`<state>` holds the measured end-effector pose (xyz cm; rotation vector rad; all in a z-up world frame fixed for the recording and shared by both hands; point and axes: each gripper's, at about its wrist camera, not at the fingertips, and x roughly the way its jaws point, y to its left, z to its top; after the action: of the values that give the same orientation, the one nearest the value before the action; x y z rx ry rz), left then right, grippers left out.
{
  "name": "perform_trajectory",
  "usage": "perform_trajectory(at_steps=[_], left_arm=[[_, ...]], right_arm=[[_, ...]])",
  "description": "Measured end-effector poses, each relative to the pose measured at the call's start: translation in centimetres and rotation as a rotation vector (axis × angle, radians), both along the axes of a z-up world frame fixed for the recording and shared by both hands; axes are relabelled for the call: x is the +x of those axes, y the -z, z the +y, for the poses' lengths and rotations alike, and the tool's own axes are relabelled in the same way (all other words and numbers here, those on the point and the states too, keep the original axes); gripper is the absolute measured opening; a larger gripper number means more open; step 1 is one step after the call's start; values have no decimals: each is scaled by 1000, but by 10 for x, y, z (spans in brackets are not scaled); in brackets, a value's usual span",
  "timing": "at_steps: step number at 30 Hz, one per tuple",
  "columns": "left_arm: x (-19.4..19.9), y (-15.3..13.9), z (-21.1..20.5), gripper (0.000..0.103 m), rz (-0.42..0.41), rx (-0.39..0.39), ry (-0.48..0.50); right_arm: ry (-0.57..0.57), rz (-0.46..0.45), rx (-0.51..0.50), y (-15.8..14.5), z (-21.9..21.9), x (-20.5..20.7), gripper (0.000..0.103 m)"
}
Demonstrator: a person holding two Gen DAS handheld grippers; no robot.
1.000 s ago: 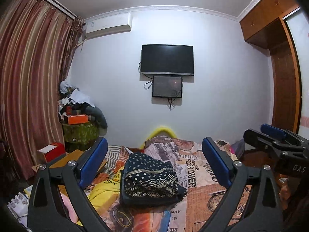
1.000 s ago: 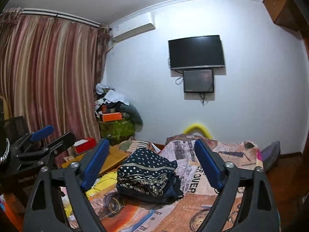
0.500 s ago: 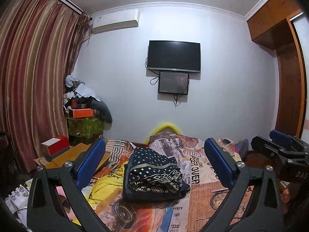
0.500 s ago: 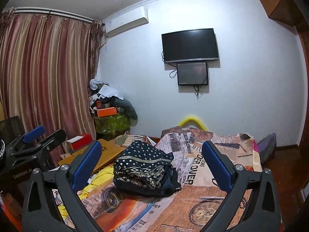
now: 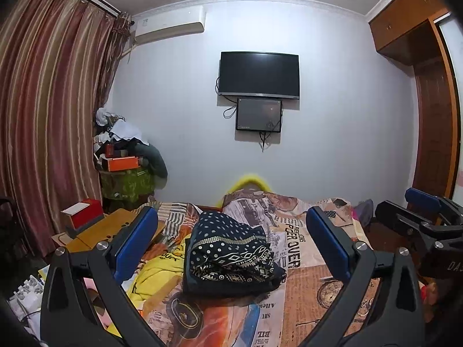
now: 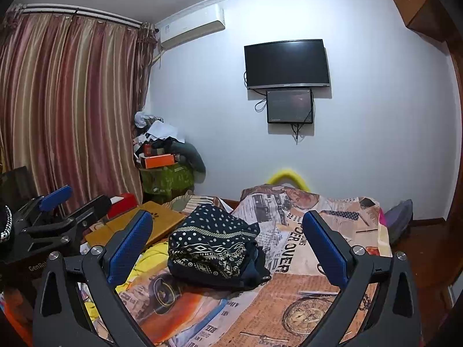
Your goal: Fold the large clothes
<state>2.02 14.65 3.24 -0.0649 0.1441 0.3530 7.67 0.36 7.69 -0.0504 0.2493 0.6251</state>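
A dark navy garment with white dots and a patterned band (image 5: 228, 254) lies bunched on the bed, over a newspaper-print sheet (image 5: 301, 283). It also shows in the right wrist view (image 6: 214, 245). My left gripper (image 5: 231, 237) is open and empty, held above and in front of the garment, apart from it. My right gripper (image 6: 228, 237) is open and empty too, likewise short of the garment. Each gripper shows in the other's view, the right one (image 5: 425, 222) at the right edge and the left one (image 6: 52, 217) at the left edge.
A yellow cloth (image 5: 162, 271) lies left of the garment. A wooden board (image 6: 136, 225) with a red box (image 5: 84, 214) sits at the bed's left. A cluttered pile (image 5: 124, 156) stands by the curtain (image 5: 52, 115). A TV (image 5: 259, 75) hangs on the far wall; a wardrobe (image 5: 434, 115) stands right.
Both cameras have tilted and shifted slightly, so the room sits a little differently in view. The garment has not moved. Both grippers stay open.
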Motion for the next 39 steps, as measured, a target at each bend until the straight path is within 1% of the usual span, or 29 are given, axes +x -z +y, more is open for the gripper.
perform_trajectory(at_steps=[23,33,39], left_arm=[[6,4,10,103,12,-35,-2],[10,6,11,103,35,-51,36],[9,6,8,103,35,-47,40]], right_arm=[[4,6,-4,-2,-3,5,103],[6,14,5,-3,-5,6,103],[10,10,9,-3,-6,6,103]])
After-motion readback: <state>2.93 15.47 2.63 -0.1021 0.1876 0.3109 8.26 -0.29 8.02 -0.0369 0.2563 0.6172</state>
